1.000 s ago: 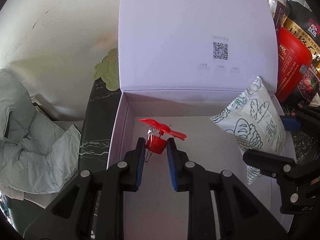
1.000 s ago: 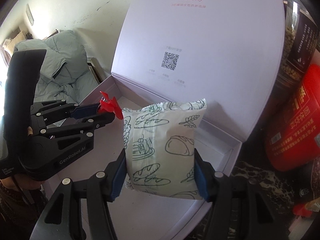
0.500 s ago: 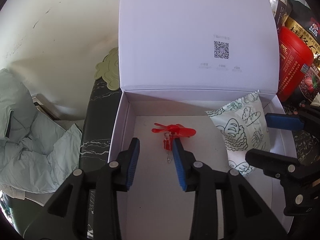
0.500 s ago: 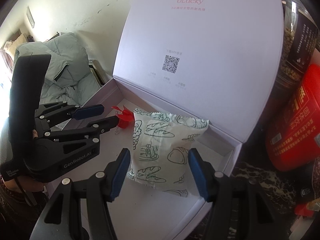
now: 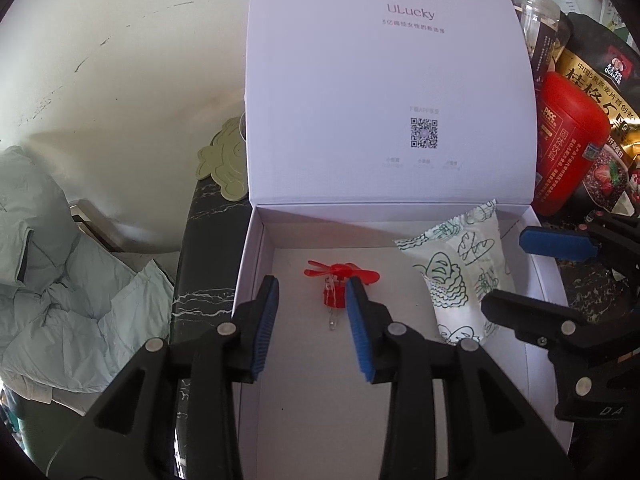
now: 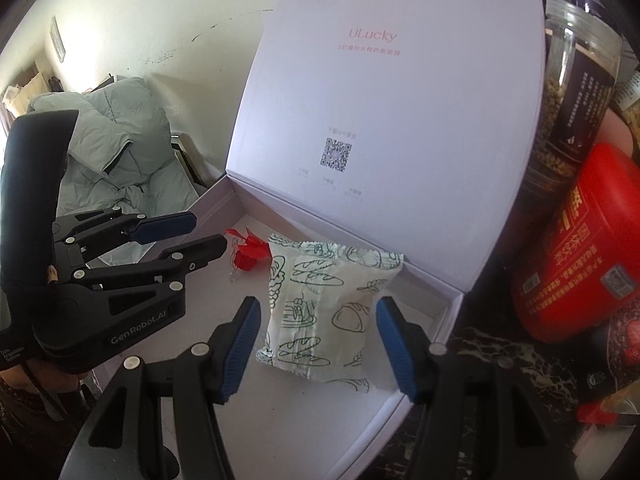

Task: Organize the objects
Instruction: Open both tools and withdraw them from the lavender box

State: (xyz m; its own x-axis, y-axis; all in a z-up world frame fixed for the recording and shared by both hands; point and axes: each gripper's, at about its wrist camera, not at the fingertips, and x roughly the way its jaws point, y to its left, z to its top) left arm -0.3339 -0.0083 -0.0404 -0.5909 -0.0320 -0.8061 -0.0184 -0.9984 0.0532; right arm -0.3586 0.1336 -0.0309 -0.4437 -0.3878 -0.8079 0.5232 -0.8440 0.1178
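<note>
**A:** Where do things sit on your feed?

**B:** I see both items inside the white box (image 5: 256,264), whose lid (image 5: 384,92) stands upright behind. The red propeller toy (image 5: 338,280) lies on the box floor toward the left wall, and the bread-print packet (image 6: 324,312) lies in the right part, its far end up against the back wall. My left gripper (image 5: 314,322) has its fingers (image 5: 266,322) parted narrowly, with nothing pressed between them; the toy lies just beyond the tips. My right gripper (image 6: 316,346) has its fingers spread wider than the packet, clear of it on both sides.

**A:** So what worries you?

**B:** Mostly the toy. The inner left finger is close to its blades, so I judge a careless pull-back could snag a blade and drag it out. It looks light.

**A:** And the packet?

**B:** It leans rather than lies flat. If I brush it with a pad while backing away, it may flop onto the toy.

**A:** The lid?

**B:** It looks unsupported. A knock could drop it onto my fingers. The red canister (image 6: 580,252) and the jar (image 6: 572,92) crowd the tabletop just beside the box, so I'd avoid swinging right.
</note>
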